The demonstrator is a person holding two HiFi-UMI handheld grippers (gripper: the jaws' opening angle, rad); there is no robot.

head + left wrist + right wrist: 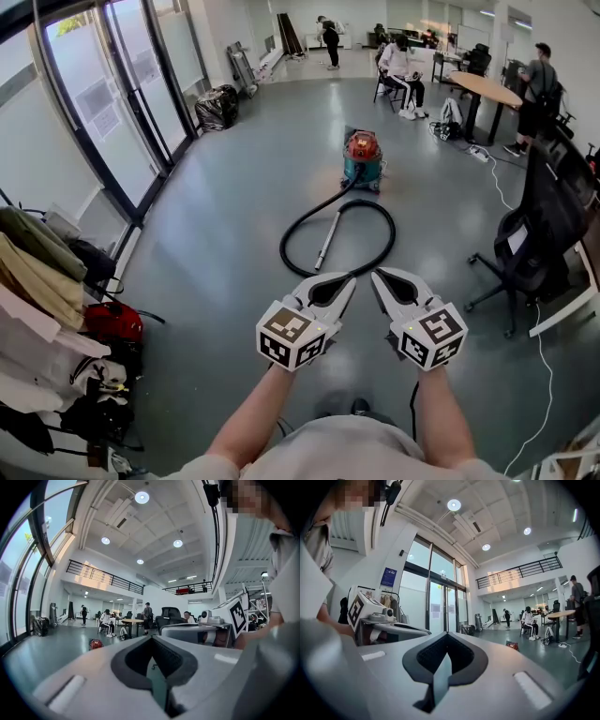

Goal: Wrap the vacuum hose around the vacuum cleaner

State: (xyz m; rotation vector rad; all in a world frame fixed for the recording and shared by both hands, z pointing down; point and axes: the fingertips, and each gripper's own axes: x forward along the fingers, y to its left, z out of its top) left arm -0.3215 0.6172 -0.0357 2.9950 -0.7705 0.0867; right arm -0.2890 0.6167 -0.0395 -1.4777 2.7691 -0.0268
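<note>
One vacuum cleaner (363, 156) stands on the floor (230, 202) well ahead of the person. Its single black hose (283, 247) lies looped before it, around one metal wand (328, 240). Two tools are held side by side: the left tool (351, 278) and the right tool (376, 275) each have jaws pressed together and empty.

The squat drum vacuum cleaner (363, 157), toward twelve o'clock in the head view, has a teal body under a red-orange top. Its ribbed black hose (285, 246) shows dark against the glossy blue-grey concrete floor (234, 187), as does the silver metal wand (328, 240). The pale grey plastic left gripper (350, 278) and its twin, the right gripper (375, 275), have black-lined jaws, and each carries a white cube printed with black square markers (bold, pixel-like patterns). At three o'clock is a black swivel office chair (553, 211). At nine o'clock are a bright red bag (112, 323) and olive and beige hanging garments (37, 258).
</note>
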